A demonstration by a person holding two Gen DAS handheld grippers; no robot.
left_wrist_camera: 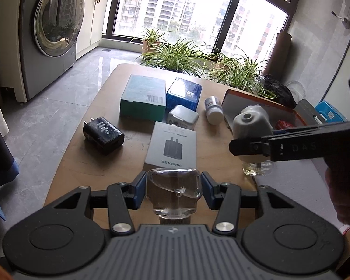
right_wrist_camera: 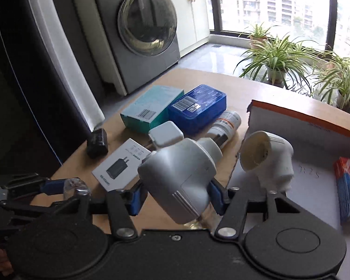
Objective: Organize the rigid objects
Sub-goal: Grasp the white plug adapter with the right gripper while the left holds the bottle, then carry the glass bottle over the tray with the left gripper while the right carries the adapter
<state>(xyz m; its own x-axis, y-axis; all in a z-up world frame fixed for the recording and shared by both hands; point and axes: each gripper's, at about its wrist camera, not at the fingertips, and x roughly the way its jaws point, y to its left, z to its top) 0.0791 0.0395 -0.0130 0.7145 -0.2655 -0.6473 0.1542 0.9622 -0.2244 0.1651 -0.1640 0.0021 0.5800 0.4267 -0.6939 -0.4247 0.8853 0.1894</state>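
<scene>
Left gripper: its blue pads press both sides of a clear glass bottle that lies along the gripper with its neck toward the camera, held above the near edge of the bench.
Right gripper: its pads sit against a grey plastic pump head; clear glass with pale liquid shows just beneath it, so the gripper holds the top of a second bottle, tilted.
Bench: a rounded wooden top, with a white sheet over its right part.
Middle of bench: white carton printed with a black charger, white plug adapter, black plug adapter off to the left.
Far side: teal cardboard box with a barcode just beside a blue plastic case.
Right of those: small white pill bottle lying on its side.
Orange-edged open box: stands on the right; a white plastic cap stands before it, and a red and blue packet lies near it.
Background: grey front-loading washing machine, potted spider plants by the window.
</scene>
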